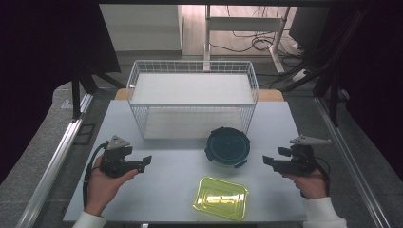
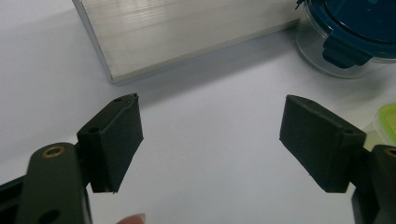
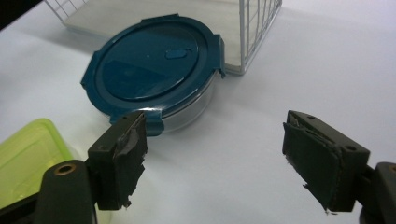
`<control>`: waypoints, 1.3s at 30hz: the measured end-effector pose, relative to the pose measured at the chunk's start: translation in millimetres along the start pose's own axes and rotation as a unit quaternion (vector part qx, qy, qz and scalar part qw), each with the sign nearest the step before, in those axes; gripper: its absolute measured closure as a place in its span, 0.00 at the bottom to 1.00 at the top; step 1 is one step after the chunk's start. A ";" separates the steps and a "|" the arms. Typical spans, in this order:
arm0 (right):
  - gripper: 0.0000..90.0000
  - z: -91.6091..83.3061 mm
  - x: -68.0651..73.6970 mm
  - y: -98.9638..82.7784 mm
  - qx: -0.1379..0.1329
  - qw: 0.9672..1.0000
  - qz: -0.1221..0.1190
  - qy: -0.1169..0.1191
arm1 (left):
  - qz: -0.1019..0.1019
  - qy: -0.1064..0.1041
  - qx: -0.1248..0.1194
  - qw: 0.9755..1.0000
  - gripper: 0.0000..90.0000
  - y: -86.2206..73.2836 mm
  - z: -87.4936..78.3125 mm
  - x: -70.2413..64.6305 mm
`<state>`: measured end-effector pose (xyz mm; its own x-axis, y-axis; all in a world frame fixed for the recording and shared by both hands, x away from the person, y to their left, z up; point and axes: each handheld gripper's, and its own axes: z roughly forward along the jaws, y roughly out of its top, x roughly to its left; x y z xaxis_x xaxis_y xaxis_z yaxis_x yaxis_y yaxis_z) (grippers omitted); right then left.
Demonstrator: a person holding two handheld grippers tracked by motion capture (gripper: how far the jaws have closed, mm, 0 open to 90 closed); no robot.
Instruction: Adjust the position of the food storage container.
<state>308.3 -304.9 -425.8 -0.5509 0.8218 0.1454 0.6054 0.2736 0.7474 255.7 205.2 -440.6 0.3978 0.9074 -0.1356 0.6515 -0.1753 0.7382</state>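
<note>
Both grippers sat idle over the white tabletop (image 1: 176,190), each in a hand, nothing held.

Left gripper (image 1: 145,162): near the left edge, jaws pointed right toward the table's middle. In the left gripper view (image 2: 210,140) the two black pads stood wide apart with only bare table between them. Open, empty.

Right gripper (image 1: 269,160): near the right edge, jaws pointed left, roughly mirroring the other. In the right gripper view (image 3: 212,156) the jaws were also spread wide, nothing between the pads. The pad facings looked worn and ragged at the edges.

Round clear container with a dark blue clip-on lid (image 1: 227,147): stood upright at mid-table, right of centre, just in front of the white wire basket (image 1: 192,71), lid on. It was between the two grippers and closer to the right one, apart from both. The right gripper view showed it (image 3: 152,70) beyond the left-hand pad, not touching it; the left gripper view caught it (image 2: 355,32) at the top right corner.

Translucent yellow-green rectangular container (image 1: 221,198): lay flat near the front edge, just in front of the round one, apart from it. It also showed at the lower left of the right gripper view (image 3: 28,158).

The basket stood at the back of the table with a pale flat panel (image 1: 190,122) as its floor.
</note>
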 end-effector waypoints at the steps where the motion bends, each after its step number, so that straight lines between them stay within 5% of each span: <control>1: 0.24 1.9 0.3 -0.4 0.004 1.000 -0.003 -0.001 | 0.001 0.001 -0.001 1.000 0.23 0.8 -0.2 -0.7; 11: 0.22 3.5 0.9 -0.9 0.003 1.000 -0.017 -0.012 | -0.011 -0.006 -0.009 1.000 0.22 -5.3 -3.5 1.6; 16: 0.24 3.2 0.6 0.6 0.005 1.000 -0.012 -0.015 | 0.002 -0.005 -0.007 1.000 0.23 -7.0 -5.6 -3.6; 25: 0.29 8.0 0.9 5.3 0.019 0.999 -0.021 -0.018 | -0.002 -0.014 -0.001 1.000 0.22 -7.7 -0.9 -5.7; 35: 0.35 29.5 -3.6 29.1 0.048 0.998 -0.020 -0.033 | 0.002 -0.021 0.008 1.000 0.22 -8.5 5.2 -6.8; 39: 0.44 46.7 -14.4 40.8 0.062 0.997 -0.002 -0.047 | 0.003 -0.023 0.010 1.000 0.22 -10.9 5.7 -6.6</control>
<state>367.8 -282.2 -427.6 -0.5016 0.8616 0.0770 0.6724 0.3323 0.6614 249.7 198.9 -451.5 0.4303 0.8879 -0.1626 0.6616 -0.1877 0.7260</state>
